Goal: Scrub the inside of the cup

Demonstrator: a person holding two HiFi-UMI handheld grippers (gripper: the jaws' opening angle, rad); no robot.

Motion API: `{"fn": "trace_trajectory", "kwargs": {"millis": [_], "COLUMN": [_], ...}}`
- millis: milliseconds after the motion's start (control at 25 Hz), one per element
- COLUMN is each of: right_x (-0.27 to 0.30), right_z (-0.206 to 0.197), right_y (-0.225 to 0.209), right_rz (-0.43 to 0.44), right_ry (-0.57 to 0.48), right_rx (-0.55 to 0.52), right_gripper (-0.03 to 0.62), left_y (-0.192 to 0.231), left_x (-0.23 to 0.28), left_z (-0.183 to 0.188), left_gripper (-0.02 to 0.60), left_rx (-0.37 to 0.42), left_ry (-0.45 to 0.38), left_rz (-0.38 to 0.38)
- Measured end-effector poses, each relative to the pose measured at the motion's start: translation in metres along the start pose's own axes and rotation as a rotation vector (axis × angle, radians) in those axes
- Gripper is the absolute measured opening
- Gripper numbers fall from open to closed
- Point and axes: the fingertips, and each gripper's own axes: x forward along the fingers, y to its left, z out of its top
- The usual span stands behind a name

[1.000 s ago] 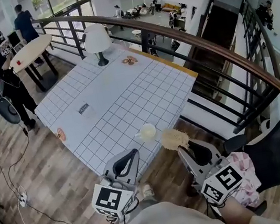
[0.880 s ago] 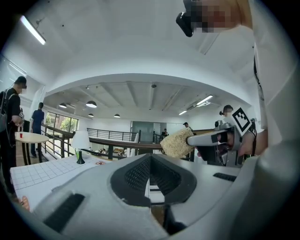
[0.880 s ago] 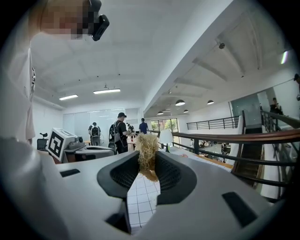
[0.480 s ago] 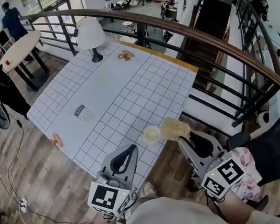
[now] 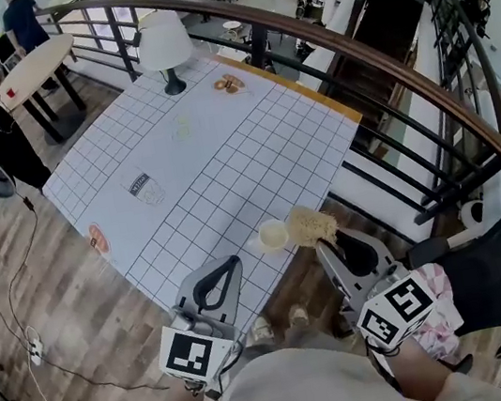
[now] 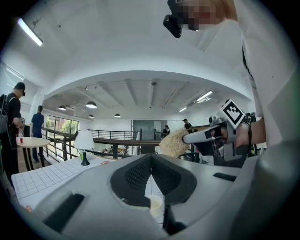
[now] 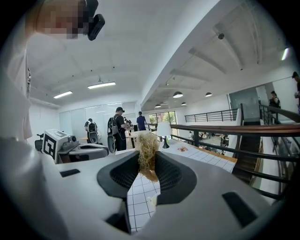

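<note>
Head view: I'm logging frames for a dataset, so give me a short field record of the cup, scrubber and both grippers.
cup: upright, by the near edge of the gridded table
scrubber: fibrous, beside the cup on its right, not inside it
left gripper: shut, empty, short of the cup
right gripper: shut on the scrubber
scrubbing: not yet begun

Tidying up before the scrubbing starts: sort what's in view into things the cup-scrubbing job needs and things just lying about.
Job:
cup
fibrous scrubber, clamped in the right gripper
left gripper, shut and empty

Lying about:
lamp
small brown item
dark label
orange item
</note>
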Motion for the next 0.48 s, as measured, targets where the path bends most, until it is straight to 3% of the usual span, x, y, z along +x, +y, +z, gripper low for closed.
{"fn": "trace_trajectory", "kwargs": {"millis": [200,360,480], "right_x": [0.010,0.014,0.016], "right_z": [-0.006,-0.009,-0.016], "right_y": [-0.008,-0.012,-0.017], "right_rz": [0.057,0.097,0.104], "right_ry": [0.029,0.046,0.066], "right_rx": [-0.011,-0.024,-0.047], "right_gripper": [0.098,0.098,0.098], "left_y": [-0.007,0.004,0.006], "left_x": [0.011,0.017,0.025], "left_z": [-0.008,-0.018,-0.029], "left_gripper": [0.014,0.014,0.015], "left_rx": [-0.001,-0.028,-0.031], "left_ry": [0.028,0.042,0.039], "left_rz": [-0.006,0.059,0.028]}}
